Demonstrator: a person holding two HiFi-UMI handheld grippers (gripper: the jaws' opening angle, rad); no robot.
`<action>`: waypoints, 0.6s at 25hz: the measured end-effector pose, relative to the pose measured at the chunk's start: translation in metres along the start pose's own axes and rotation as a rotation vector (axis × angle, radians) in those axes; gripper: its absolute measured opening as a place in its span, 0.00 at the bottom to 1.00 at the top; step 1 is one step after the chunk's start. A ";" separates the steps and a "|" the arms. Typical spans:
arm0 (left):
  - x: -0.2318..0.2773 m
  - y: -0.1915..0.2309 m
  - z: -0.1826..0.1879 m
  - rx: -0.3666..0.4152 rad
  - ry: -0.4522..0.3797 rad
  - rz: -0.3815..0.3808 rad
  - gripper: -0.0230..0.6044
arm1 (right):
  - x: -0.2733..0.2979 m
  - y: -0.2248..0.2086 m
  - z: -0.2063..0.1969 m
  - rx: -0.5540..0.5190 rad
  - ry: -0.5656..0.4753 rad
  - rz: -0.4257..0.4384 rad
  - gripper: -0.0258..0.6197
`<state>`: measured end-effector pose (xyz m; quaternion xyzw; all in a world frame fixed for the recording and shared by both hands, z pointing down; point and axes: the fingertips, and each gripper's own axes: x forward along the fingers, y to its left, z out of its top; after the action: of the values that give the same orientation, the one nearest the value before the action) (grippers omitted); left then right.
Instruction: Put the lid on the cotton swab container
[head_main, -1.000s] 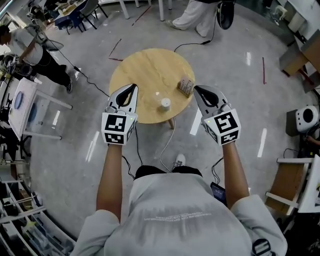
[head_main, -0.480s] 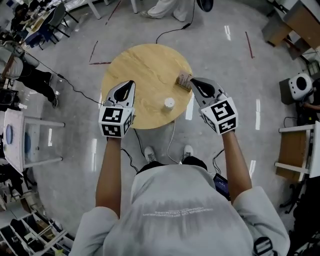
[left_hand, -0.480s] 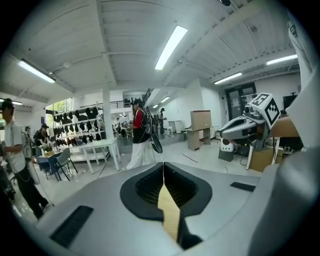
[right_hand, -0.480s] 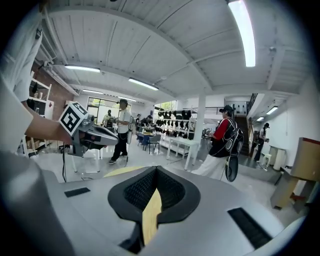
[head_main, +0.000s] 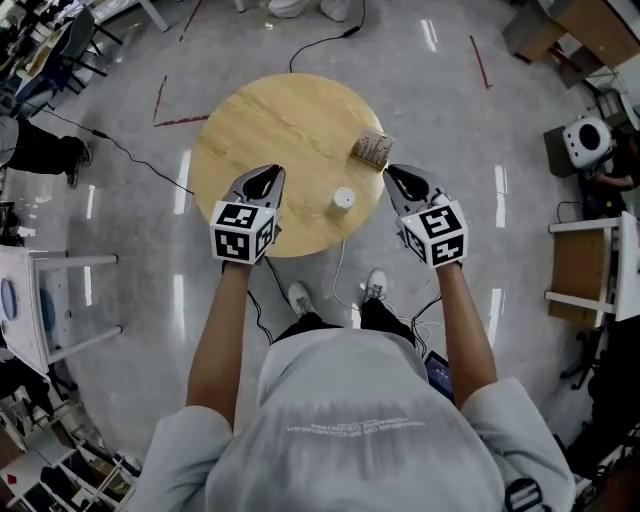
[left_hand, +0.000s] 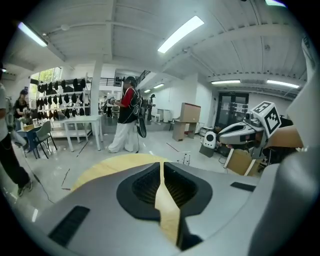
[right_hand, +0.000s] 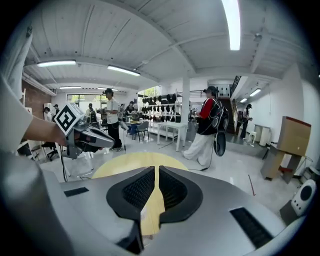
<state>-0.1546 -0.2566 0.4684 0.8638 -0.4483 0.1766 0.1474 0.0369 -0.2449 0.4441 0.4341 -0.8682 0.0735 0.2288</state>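
I am holding my left gripper (head_main: 268, 173) over the near left part of the round wooden table (head_main: 270, 105), and its jaws are pressing together with only a thin slit between them and nothing caught there. I am holding my right gripper (head_main: 393, 171) at the table's right rim. Its jaws have just been opening, so they are standing a narrow way apart, and nothing is sitting between them either. Both grippers are pointing toward the far side and tilting downward. A small white cylinder (head_main: 343, 198) is standing upright on the near right part of the table, between my two grippers and closer to the right one. A small tan box (head_main: 371, 150) is lying farther away by the right rim, just beside my right jaws' tips. I cannot tell which of the two is the container and which is the lid.
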 end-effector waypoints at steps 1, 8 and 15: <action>0.005 -0.002 -0.006 -0.008 0.012 -0.008 0.07 | 0.004 0.001 -0.010 0.016 0.018 0.013 0.12; 0.040 -0.017 -0.048 -0.085 0.093 -0.101 0.09 | 0.033 0.009 -0.061 0.046 0.113 0.121 0.27; 0.066 -0.032 -0.095 -0.200 0.191 -0.219 0.30 | 0.065 0.032 -0.118 0.007 0.245 0.250 0.41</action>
<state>-0.1094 -0.2475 0.5788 0.8678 -0.3506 0.1951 0.2931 0.0176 -0.2341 0.5810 0.3115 -0.8808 0.1565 0.3205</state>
